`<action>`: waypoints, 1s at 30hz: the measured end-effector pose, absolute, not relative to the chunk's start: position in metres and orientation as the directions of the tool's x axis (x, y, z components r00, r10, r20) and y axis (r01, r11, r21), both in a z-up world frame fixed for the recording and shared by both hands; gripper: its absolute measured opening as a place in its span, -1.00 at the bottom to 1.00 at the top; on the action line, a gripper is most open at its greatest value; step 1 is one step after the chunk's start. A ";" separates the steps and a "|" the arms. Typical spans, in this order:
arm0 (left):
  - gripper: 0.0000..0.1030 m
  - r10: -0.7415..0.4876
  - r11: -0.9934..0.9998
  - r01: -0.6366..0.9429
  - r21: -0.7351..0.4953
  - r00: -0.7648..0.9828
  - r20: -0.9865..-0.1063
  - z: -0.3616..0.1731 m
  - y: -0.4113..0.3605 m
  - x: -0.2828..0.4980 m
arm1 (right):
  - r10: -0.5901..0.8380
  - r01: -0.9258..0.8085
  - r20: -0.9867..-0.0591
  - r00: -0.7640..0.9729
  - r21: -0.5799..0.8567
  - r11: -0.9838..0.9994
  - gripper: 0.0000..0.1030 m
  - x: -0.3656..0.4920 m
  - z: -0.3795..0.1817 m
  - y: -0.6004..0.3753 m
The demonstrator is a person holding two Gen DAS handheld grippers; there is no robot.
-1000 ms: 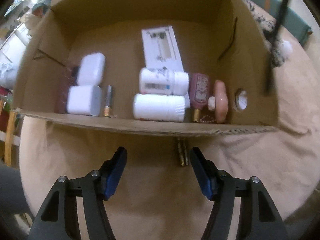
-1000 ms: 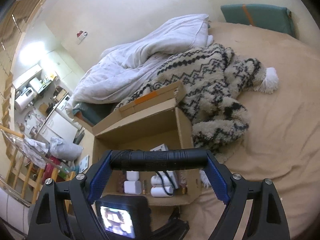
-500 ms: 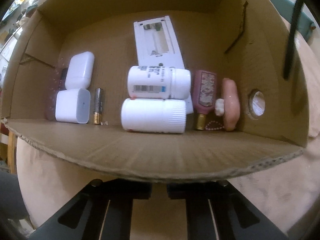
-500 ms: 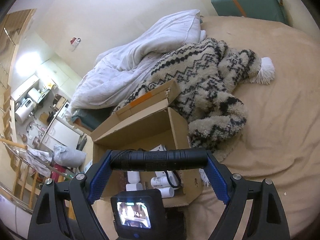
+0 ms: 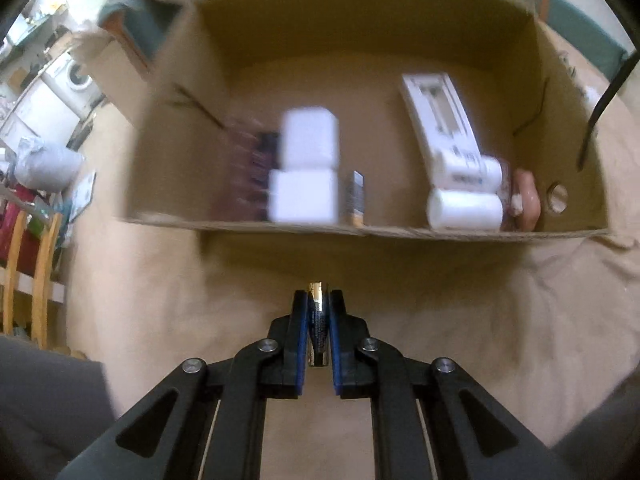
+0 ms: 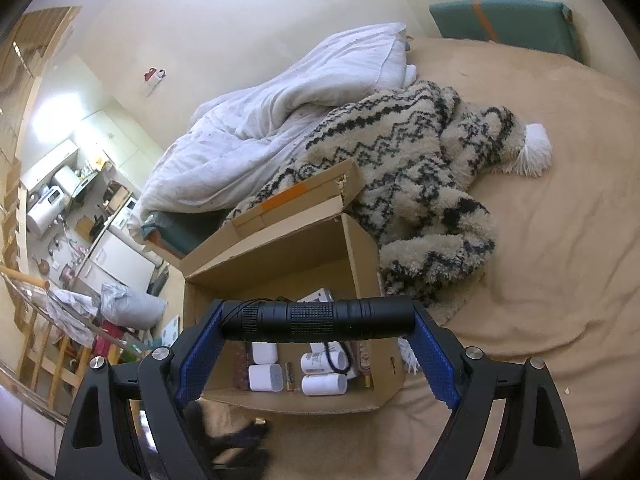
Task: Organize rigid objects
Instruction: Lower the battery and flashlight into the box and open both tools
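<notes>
My left gripper (image 5: 318,300) is shut on a battery (image 5: 319,322) that stands between its blue pads, just in front of the cardboard box (image 5: 372,232). Inside the box lie two white cases (image 5: 304,196), another battery (image 5: 355,199), two white bottles (image 5: 466,210), a white flat pack (image 5: 440,120), a pink bottle and a pink item (image 5: 528,196). My right gripper (image 6: 318,318) holds a black flashlight (image 6: 320,316) crosswise between its blue pads, above the same box (image 6: 360,256). The left gripper shows blurred at the bottom of the right wrist view.
The box sits on a beige bedcover (image 6: 540,280). A patterned woolly blanket (image 6: 420,168) and a white duvet (image 6: 288,120) lie behind it. A teal cushion (image 6: 508,24) rests at the far edge. A wooden railing (image 5: 36,272) stands left.
The left gripper closed on the battery lying in front of the box, lifted it and pulled back and to the left. The right gripper kept still with the flashlight.
</notes>
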State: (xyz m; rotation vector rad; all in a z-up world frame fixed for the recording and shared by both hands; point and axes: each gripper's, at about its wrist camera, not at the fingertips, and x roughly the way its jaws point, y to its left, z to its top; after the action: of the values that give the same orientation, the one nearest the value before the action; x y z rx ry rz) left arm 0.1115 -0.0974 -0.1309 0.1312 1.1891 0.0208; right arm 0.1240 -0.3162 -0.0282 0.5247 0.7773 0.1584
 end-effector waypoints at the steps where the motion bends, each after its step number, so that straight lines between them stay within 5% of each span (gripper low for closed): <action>1: -0.82 0.078 0.993 0.051 0.106 0.387 -0.919 -0.122 -0.088 0.110 | 0.324 0.053 -0.628 0.708 0.504 0.862 0.80 0.124 -0.028 -0.315; 15: -0.82 0.062 0.993 0.049 0.110 0.574 -0.817 -0.014 -0.053 0.148 | 0.304 -0.006 -0.634 0.711 0.427 0.904 0.80 0.154 -0.026 -0.285; 30: -0.82 -0.010 0.988 0.144 0.055 0.420 -0.908 -0.090 -0.091 0.203 | 0.301 -0.054 -0.821 0.486 0.315 0.948 0.80 0.194 -0.087 -0.232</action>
State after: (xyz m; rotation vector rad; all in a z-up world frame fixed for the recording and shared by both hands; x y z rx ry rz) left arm 0.2029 -0.0910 -0.0896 0.1315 1.1346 -0.0971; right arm 0.1937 -0.2325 -0.0872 0.2612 1.0444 0.2188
